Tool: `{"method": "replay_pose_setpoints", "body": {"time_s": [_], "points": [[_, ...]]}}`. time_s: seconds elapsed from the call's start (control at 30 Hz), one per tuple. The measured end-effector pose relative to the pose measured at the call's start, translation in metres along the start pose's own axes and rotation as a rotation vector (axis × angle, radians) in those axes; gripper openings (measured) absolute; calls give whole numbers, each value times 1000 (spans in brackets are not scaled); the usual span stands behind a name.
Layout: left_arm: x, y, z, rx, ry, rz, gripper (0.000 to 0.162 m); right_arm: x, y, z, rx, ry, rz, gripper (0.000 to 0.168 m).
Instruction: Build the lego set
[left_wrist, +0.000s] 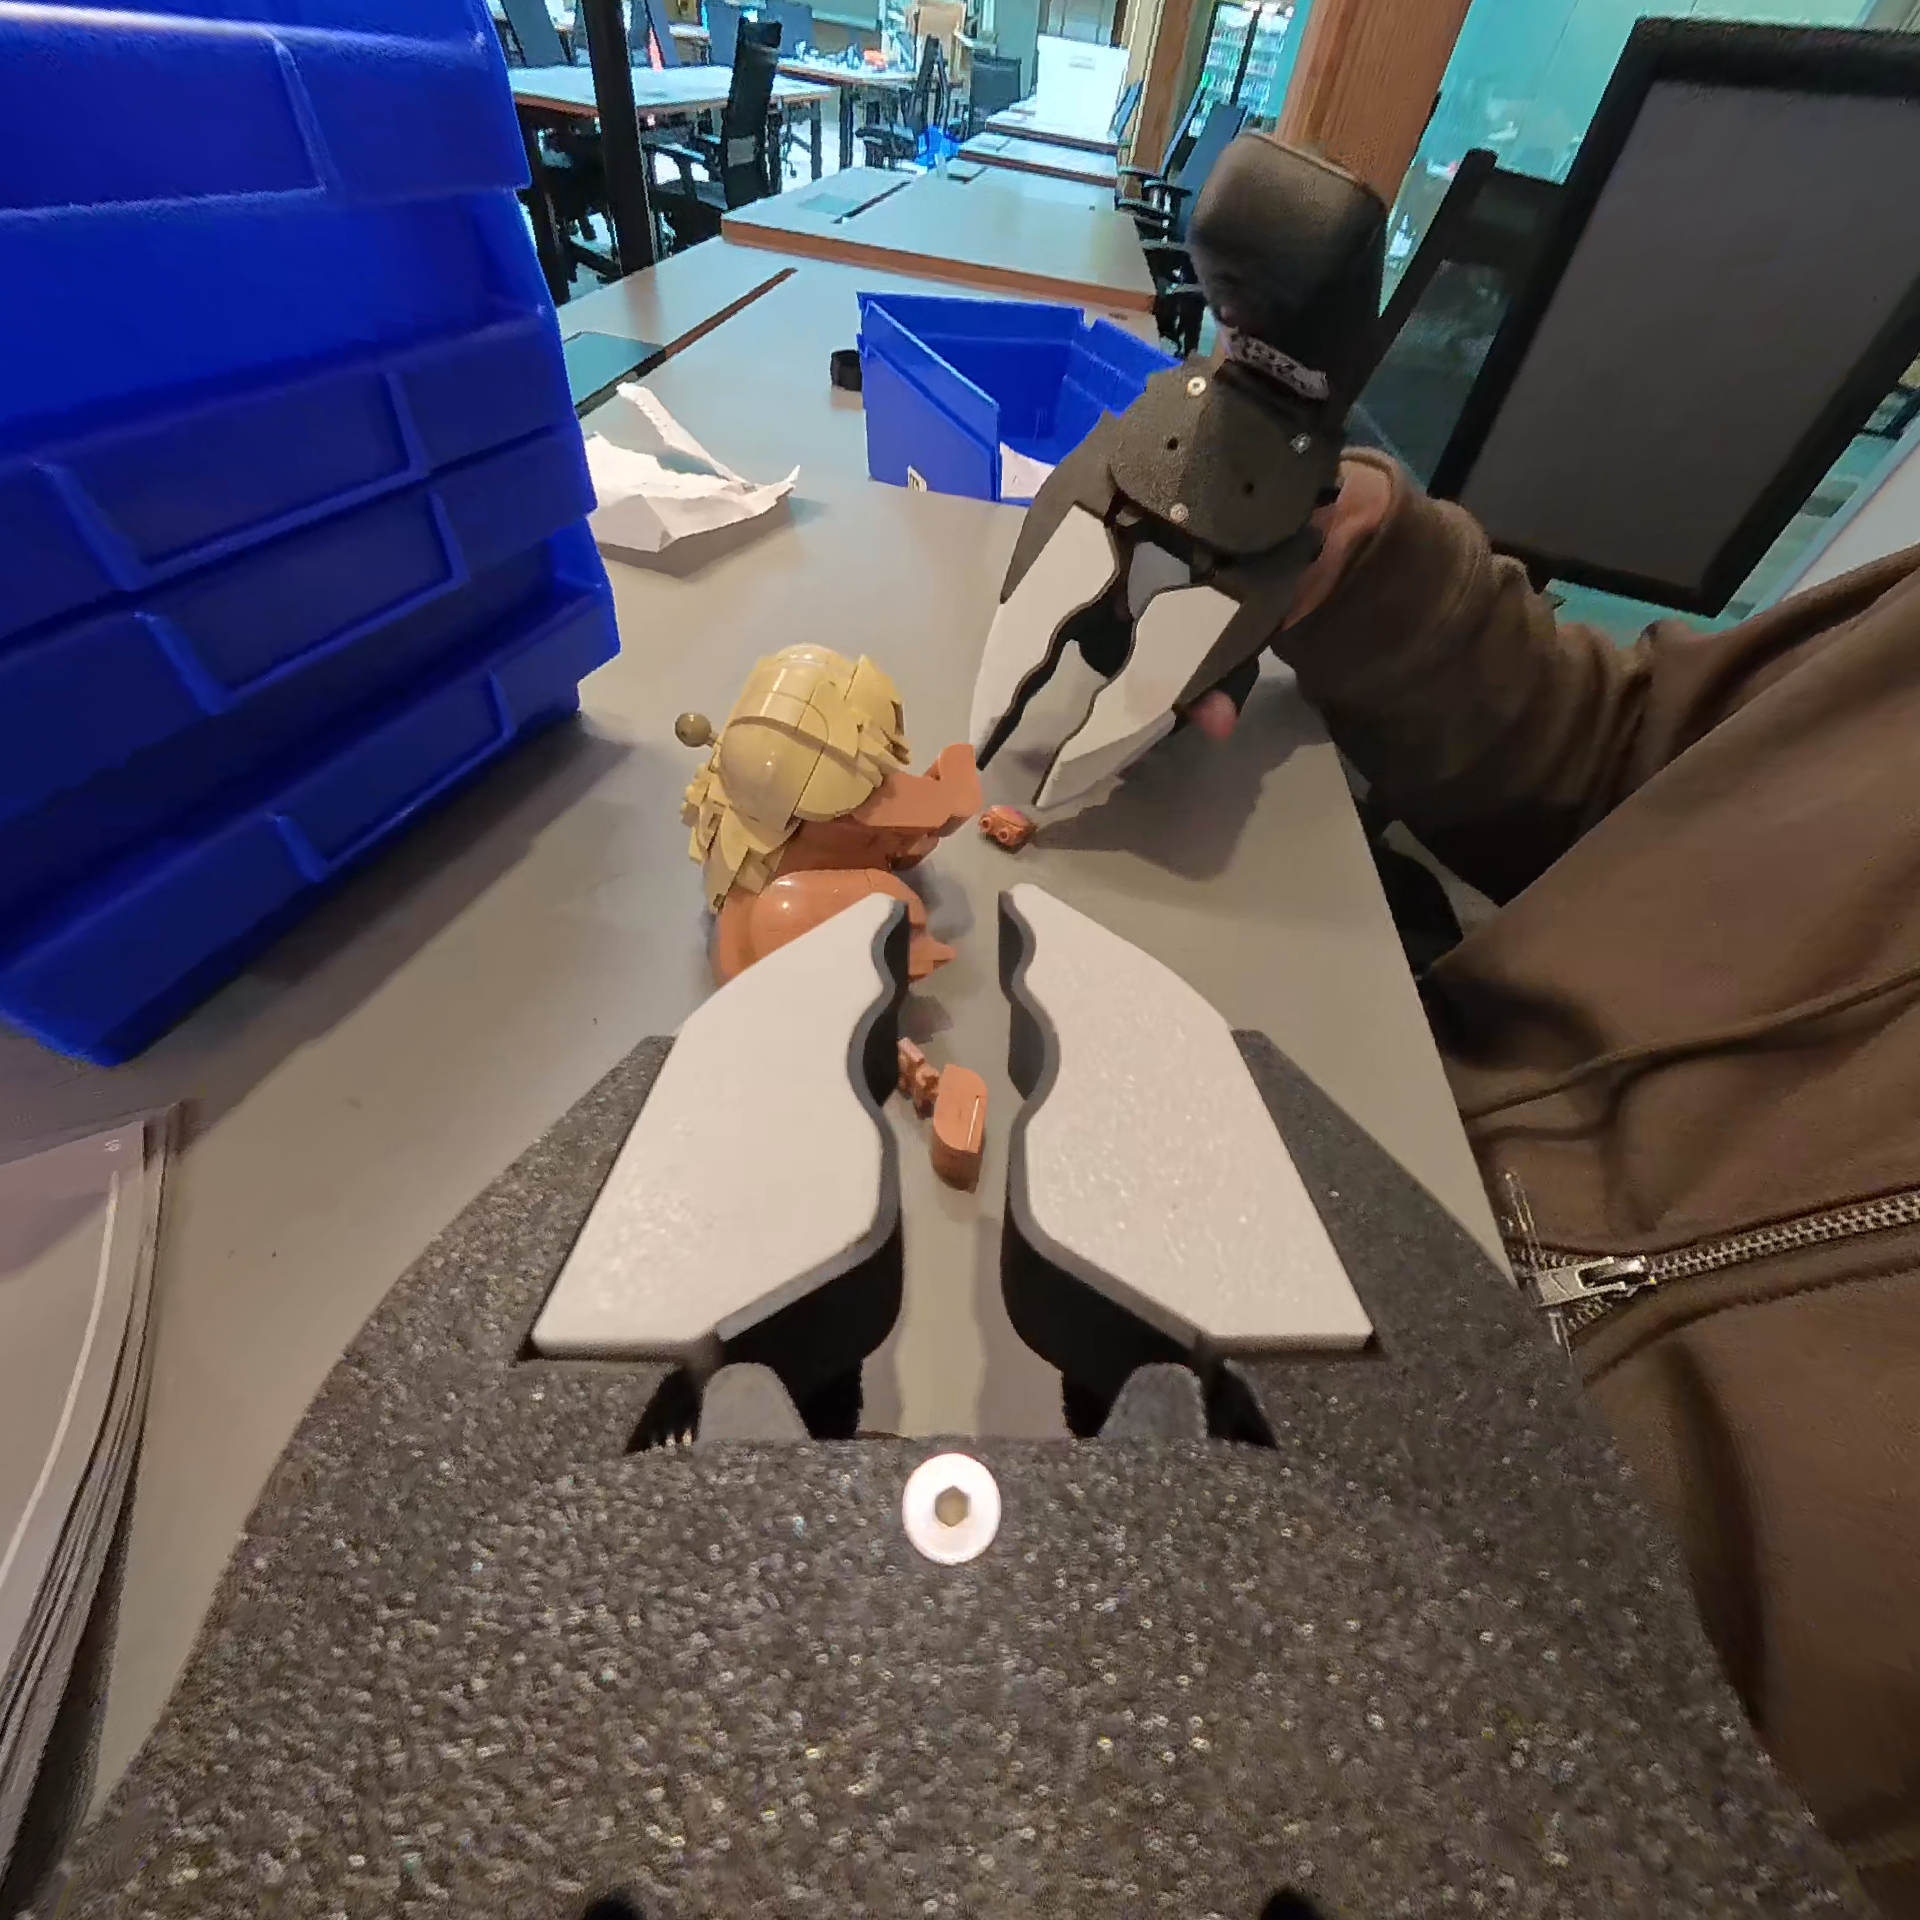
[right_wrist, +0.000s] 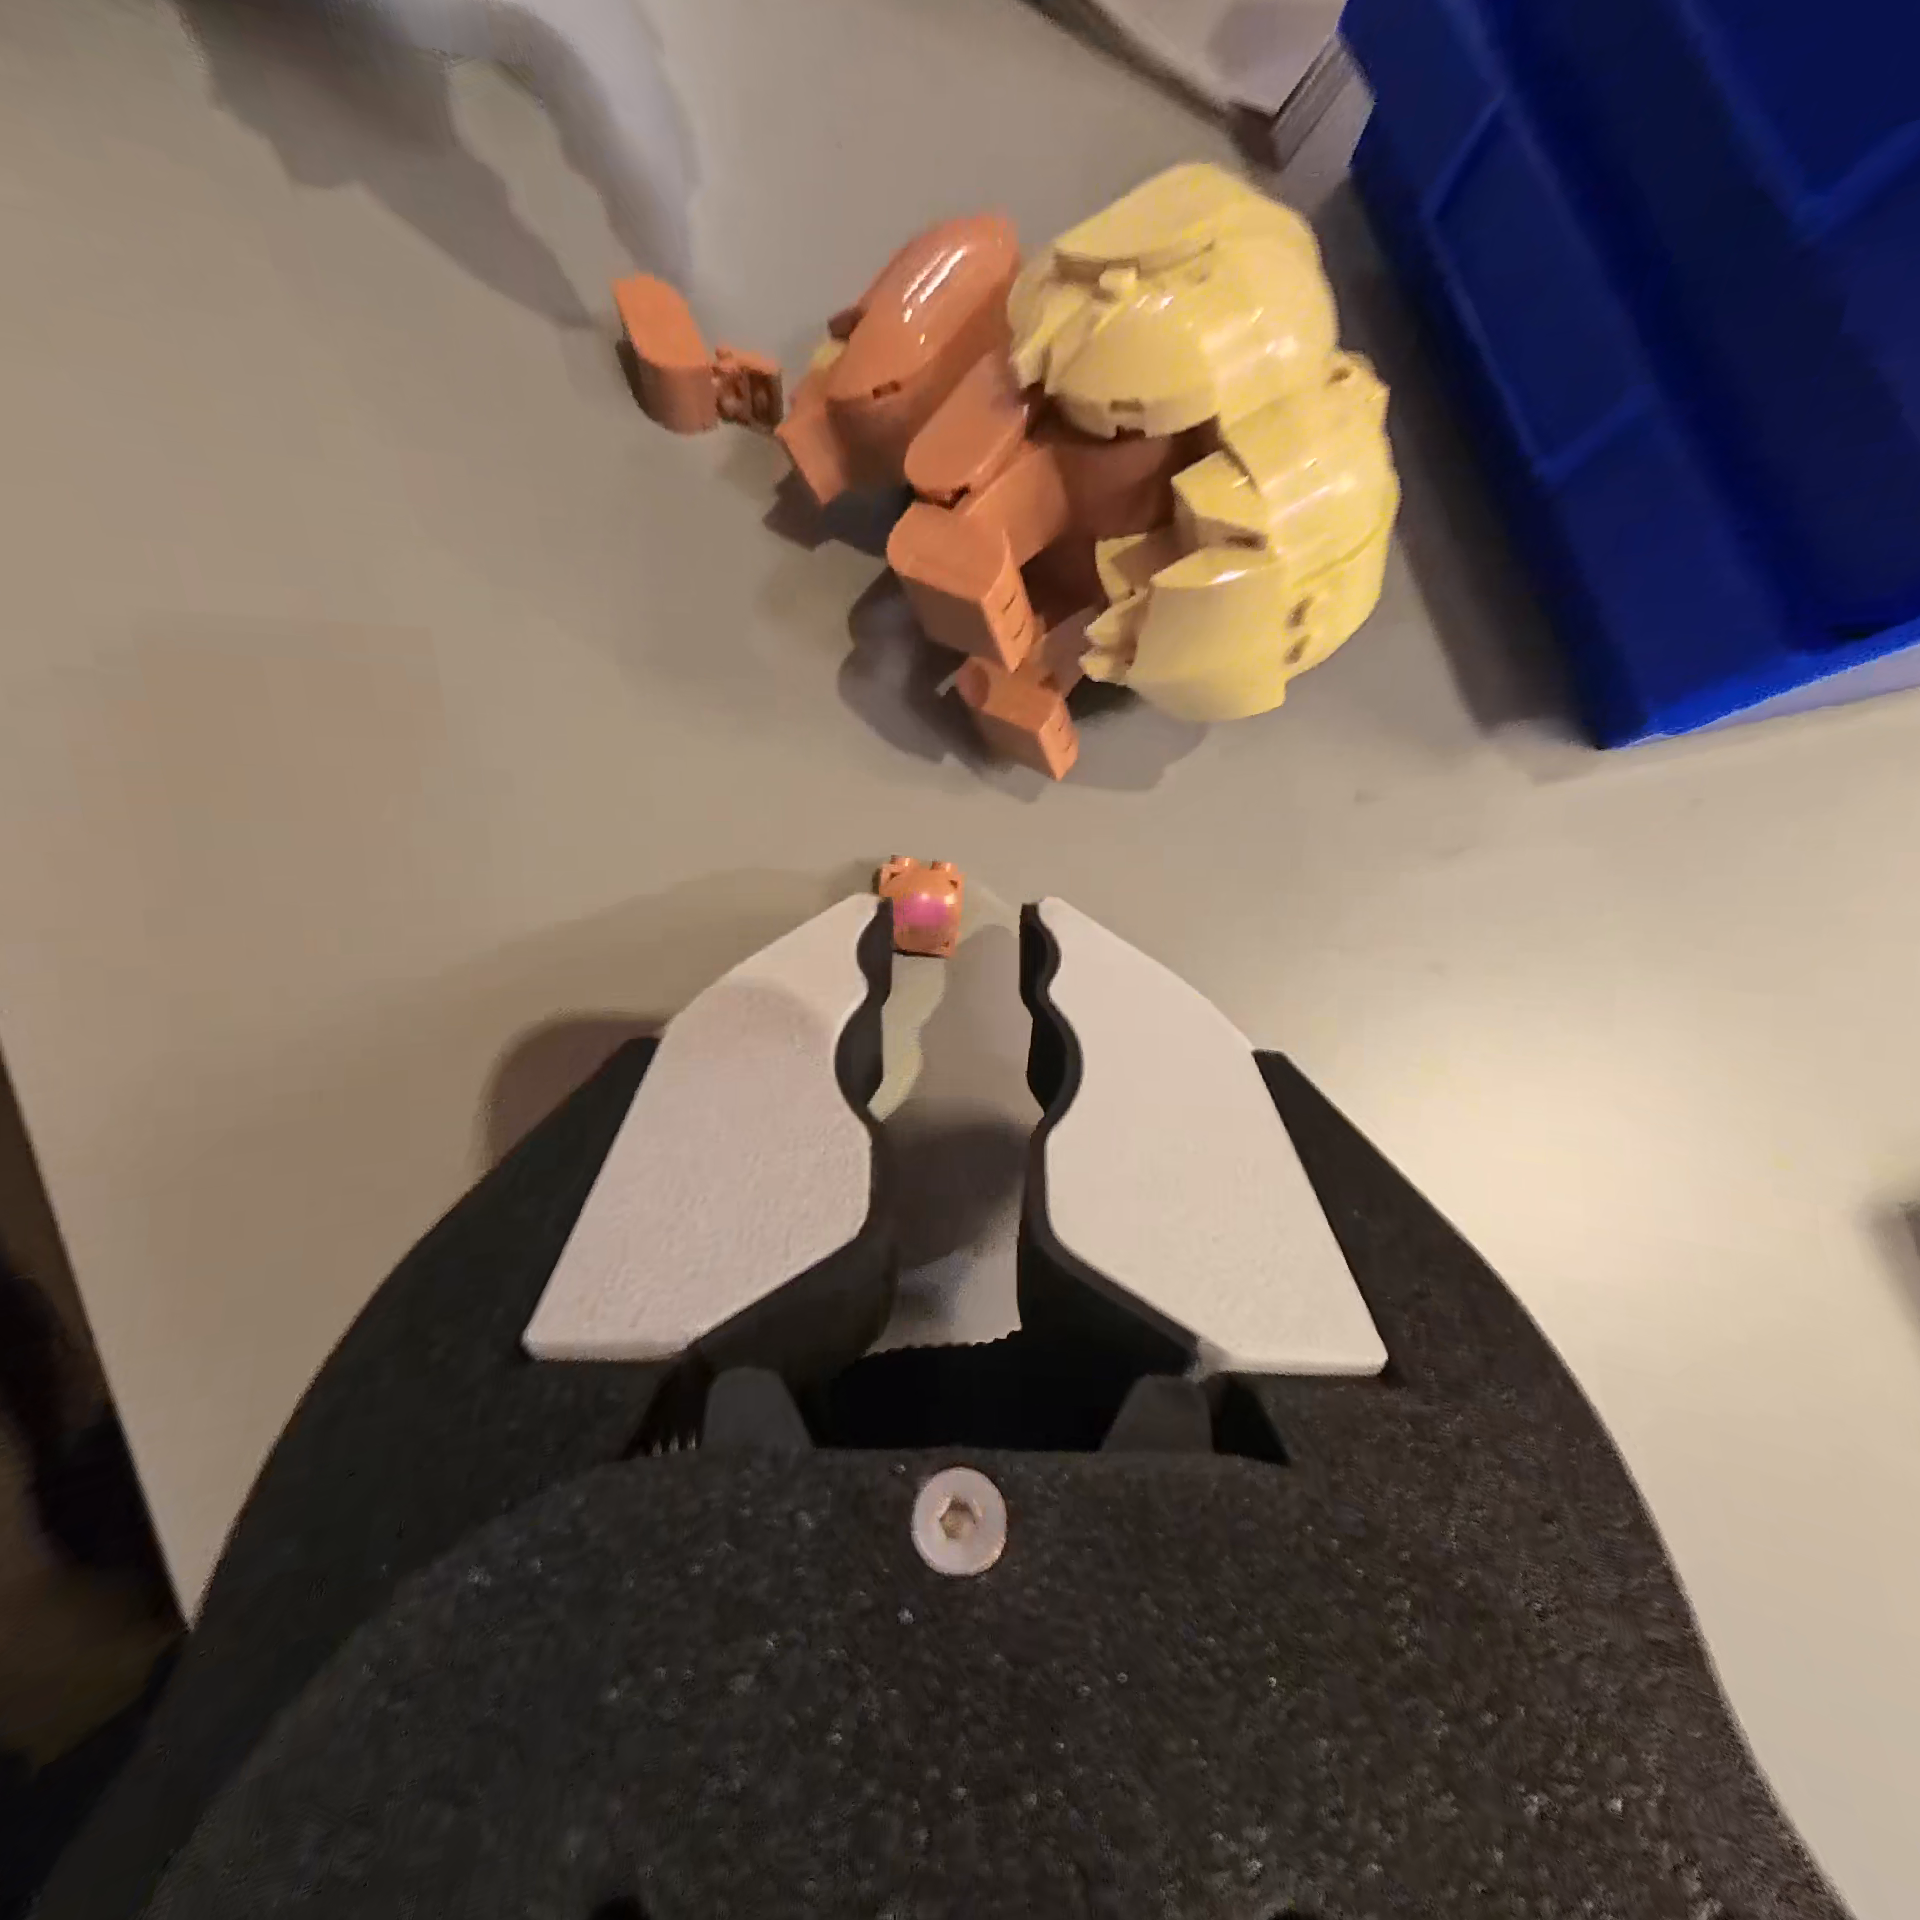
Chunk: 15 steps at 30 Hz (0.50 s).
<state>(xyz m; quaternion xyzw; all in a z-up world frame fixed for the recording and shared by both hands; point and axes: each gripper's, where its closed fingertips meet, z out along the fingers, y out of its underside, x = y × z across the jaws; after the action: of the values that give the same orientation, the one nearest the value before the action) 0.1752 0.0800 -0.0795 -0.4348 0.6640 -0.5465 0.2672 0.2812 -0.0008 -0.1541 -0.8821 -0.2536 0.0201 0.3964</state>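
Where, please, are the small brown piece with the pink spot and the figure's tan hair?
small brown piece (right_wrist: 921, 914): right wrist view, on its pink spot.
tan hair (right_wrist: 1236, 457): right wrist view, on the middle curl.

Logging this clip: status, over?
Both grippers open, left gripper empty. Right gripper at small brown piece, not clamped. Figure lying on table. Path clear.

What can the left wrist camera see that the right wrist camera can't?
Only the left wrist view shows the small blue bin, the crumpled paper, a brown sleeve and the office behind. Only the right wrist view shows the pink spot on the tiny brick at the right hand-held gripper tips. Both show the lego figure, the loose brown piece, the big blue bins and the grey table.
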Motion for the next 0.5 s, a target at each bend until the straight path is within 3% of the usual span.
{"method": "replay_pose_setpoints", "body": {"time_s": [0.33, 0.5], "points": [[5, 3, 1, -26, 7, 23, 16, -7, 5, 12, -78, -9, -3, 17], [7, 4, 2, -37, -12, 66, 16, -10, -7, 14, -5, -9, 34, 16]]}}
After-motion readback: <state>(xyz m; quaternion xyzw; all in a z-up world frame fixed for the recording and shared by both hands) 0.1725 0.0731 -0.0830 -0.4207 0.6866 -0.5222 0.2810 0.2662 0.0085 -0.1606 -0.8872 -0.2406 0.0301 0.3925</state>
